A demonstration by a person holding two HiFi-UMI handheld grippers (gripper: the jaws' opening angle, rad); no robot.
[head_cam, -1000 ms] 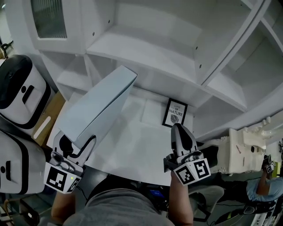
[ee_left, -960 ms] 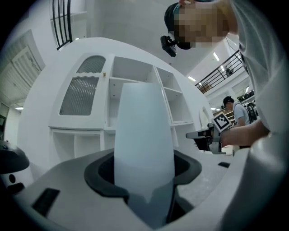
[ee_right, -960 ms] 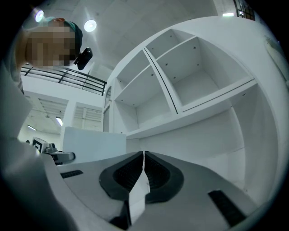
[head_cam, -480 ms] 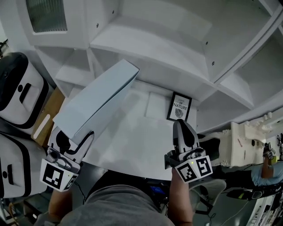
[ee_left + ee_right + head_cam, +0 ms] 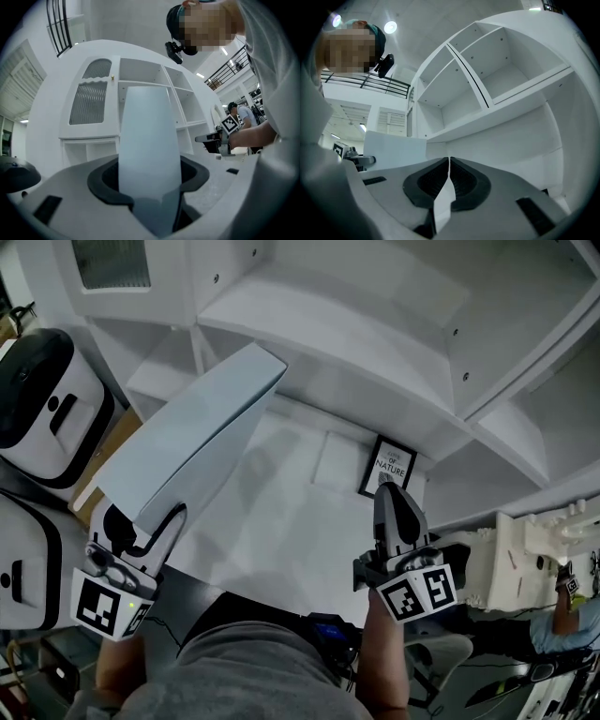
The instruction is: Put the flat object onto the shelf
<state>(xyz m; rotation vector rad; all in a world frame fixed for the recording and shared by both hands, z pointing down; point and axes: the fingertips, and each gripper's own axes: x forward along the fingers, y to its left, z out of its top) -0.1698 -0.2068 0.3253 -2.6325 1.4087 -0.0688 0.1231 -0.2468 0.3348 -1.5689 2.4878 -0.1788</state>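
Lettering "OF NATURE" marks framed card (image 5: 391, 468); left tool (image 5: 145, 521) clamps panel (image 5: 197, 432), right tool (image 5: 392, 495) closed.

Framed print (image 5: 390, 468) reads "OF NATURE"

Left claw (image 5: 143, 527): we find it a little further left in the head view.
Flat panel (image 5: 187, 442): its far end, ahead of the left claw, has come closer to the shelf (image 5: 328, 338) lip.
Right claw (image 5: 395, 498): drifted slightly right.
Framed card (image 5: 390, 468): ahead of the right claw, it has shifted right too.
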